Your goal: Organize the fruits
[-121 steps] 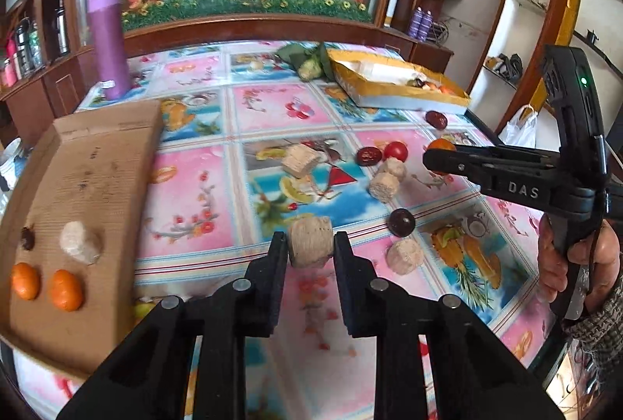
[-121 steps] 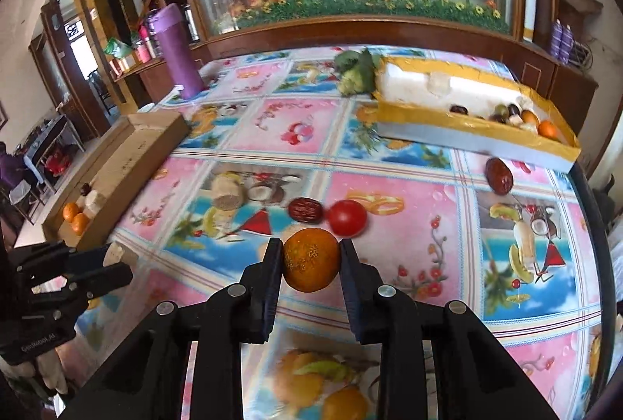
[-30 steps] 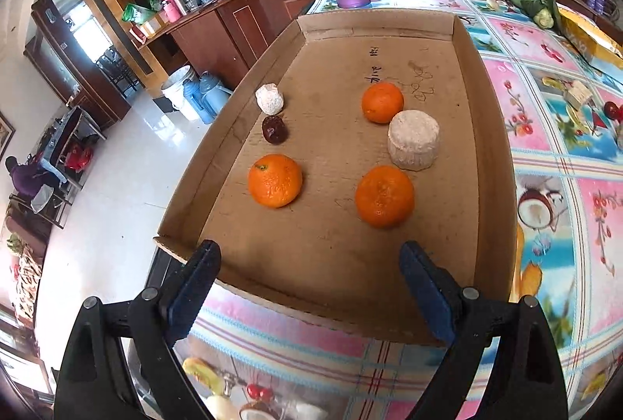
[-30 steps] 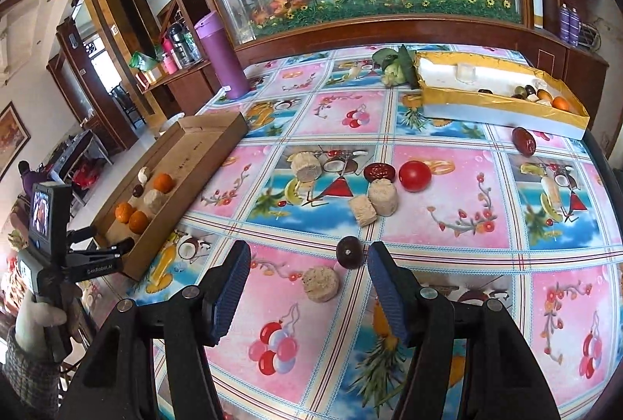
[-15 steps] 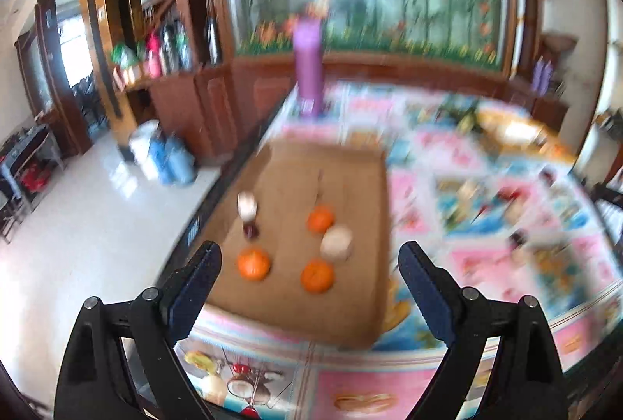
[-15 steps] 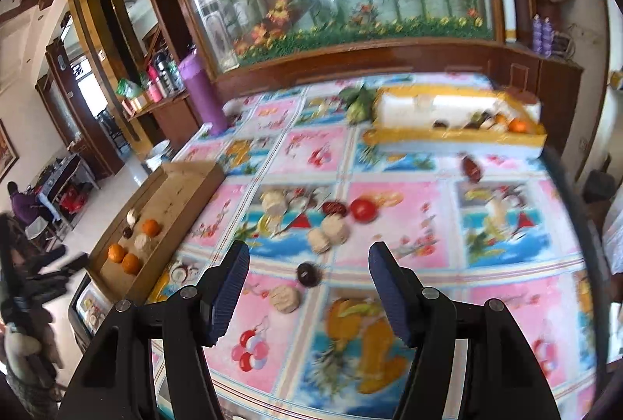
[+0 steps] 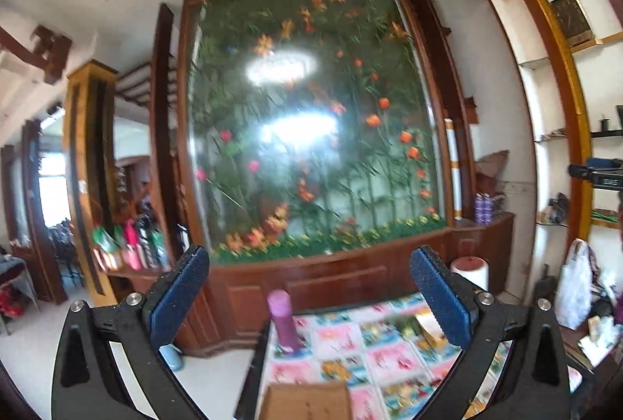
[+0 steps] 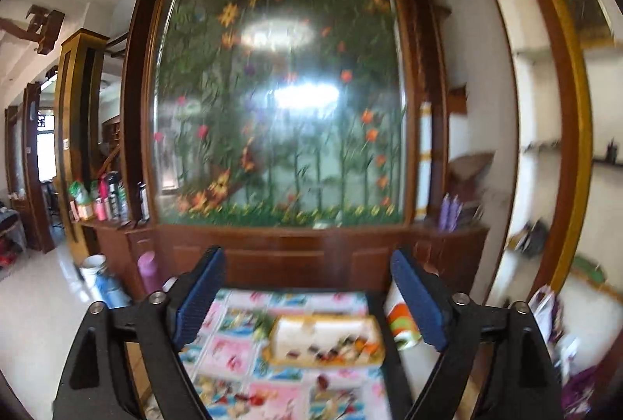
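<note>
Both grippers are raised high and tilted up toward the far wall. My left gripper (image 7: 309,297) is open and empty; below it only the far end of the brown cardboard tray (image 7: 305,400) shows, its fruits out of view. My right gripper (image 8: 307,297) is open and empty; below it lies the yellow-rimmed white box (image 8: 323,340) with several small fruits inside. A few blurred fruits (image 8: 253,400) lie on the colourful tablecloth (image 8: 241,346).
A purple bottle (image 7: 283,318) stands on the table's far left end, also in the right wrist view (image 8: 148,274). A large glass panel with artificial flowers (image 7: 307,131) over a wooden cabinet fills the back wall. Shelves (image 7: 576,131) are on the right.
Both grippers have lifted and tilted upward, so the table and tray have dropped to the bottom of both views. Both stay open and empty.
</note>
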Tool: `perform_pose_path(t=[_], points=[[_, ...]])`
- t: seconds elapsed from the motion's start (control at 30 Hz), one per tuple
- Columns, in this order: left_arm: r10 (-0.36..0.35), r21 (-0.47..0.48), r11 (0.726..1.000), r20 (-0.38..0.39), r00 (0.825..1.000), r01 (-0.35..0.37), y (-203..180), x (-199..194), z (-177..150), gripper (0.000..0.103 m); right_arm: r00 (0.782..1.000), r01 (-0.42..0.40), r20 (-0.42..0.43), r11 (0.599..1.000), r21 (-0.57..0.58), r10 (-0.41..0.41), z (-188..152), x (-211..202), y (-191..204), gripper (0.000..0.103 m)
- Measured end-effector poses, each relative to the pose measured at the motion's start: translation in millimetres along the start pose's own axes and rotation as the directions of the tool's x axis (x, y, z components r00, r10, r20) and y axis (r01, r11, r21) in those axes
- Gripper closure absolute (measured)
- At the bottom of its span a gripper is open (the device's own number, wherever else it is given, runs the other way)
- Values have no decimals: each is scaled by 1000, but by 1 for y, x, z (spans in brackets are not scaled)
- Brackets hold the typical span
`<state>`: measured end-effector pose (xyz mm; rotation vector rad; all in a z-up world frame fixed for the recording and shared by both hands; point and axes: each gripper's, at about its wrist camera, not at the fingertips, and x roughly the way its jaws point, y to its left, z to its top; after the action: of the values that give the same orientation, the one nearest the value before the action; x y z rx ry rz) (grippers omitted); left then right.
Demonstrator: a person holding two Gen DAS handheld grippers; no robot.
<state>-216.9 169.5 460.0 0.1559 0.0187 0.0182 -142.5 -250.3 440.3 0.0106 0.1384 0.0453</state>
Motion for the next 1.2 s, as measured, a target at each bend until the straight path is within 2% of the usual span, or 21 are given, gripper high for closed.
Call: perform_pose_path(t=[0.07, 0.1, 0.17, 0.27, 0.37, 0.43, 0.47, 0.5, 0.57, 0.6, 0.63, 0.67, 0.7, 0.77, 0.8, 0.87, 0.97, 1.0, 1.03, 1.2], points=[[26, -14, 1000, -4, 1000, -26, -3, 7, 5, 0, 1000, 21, 17, 1000, -13, -21, 17, -2, 2, 7], [43, -23, 999, -33, 999, -44, -7, 16, -1, 0, 1000, 18, 4, 1000, -13, -18, 18, 3, 4, 7], [24, -42, 999, -78, 997, -28, -15, 25, -18, 0, 999, -5, -34, 1000, -16, 5, 7, 16, 9, 7], [-74, -93, 994, -168, 983, 59, -24, 56, -61, 0, 988, -63, -139, 998, 25, 66, -43, 58, 17, 7], [-156, -162, 980, -293, 943, 112, -42, 102, -121, 0, 952, -110, -278, 991, 77, 127, -114, 105, 27, 7], [-208, -225, 966, -399, 893, 125, -57, 142, -171, 0, 911, -152, -372, 983, 102, 180, -170, 138, 39, 10], [-222, -247, 961, -438, 871, 121, -63, 157, -193, 0, 886, -170, -417, 978, 116, 204, -200, 155, 47, 18], [-233, -268, 957, -492, 839, 109, -71, 177, -220, 0, 861, -186, -454, 973, 136, 228, -225, 167, 51, 23], [-248, -298, 951, -565, 787, 86, -85, 200, -262, 0, 785, -206, -543, 953, 224, 298, -281, 197, 56, 44], [-255, -310, 948, -587, 768, 78, -92, 208, -281, 0, 741, -204, -583, 939, 277, 333, -308, 209, 60, 50], [-255, -313, 947, -605, 754, 69, -100, 213, -300, 0, 690, -204, -622, 924, 324, 370, -335, 218, 65, 56], [-250, -306, 950, -615, 747, 66, -104, 220, -311, 0, 650, -216, -645, 912, 349, 402, -356, 220, 71, 56], [-243, -291, 954, -625, 742, 67, -110, 226, -322, 0, 624, -234, -659, 905, 357, 421, -370, 222, 77, 56], [-239, -267, 960, -643, 727, 79, -122, 241, -344, 1, 590, -278, -683, 903, 329, 430, -390, 218, 94, 56], [-251, -271, 958, -648, 719, 90, -126, 247, -350, 4, 579, -301, -692, 902, 309, 430, -397, 216, 104, 56], [-299, -292, 947, -661, 688, 130, -134, 263, -367, 10, 567, -343, -705, 900, 270, 427, -407, 212, 121, 56], [-357, -316, 931, -684, 636, 183, -151, 281, -384, 18, 568, -376, -714, 901, 216, 408, -416, 209, 139, 55], [-374, -326, 925, -688, 622, 196, -155, 284, -389, 18, 580, -383, -699, 897, 219, 418, -417, 206, 141, 55], [-387, -330, 920, -691, 611, 210, -161, 289, -394, 18, 580, -388, -697, 895, 220, 423, -414, 205, 142, 55], [-394, -294, 919, -709, 585, 263, -181, 299, -406, 18, 577, -409, -690, 886, 218, 437, -413, 199, 149, 55]])
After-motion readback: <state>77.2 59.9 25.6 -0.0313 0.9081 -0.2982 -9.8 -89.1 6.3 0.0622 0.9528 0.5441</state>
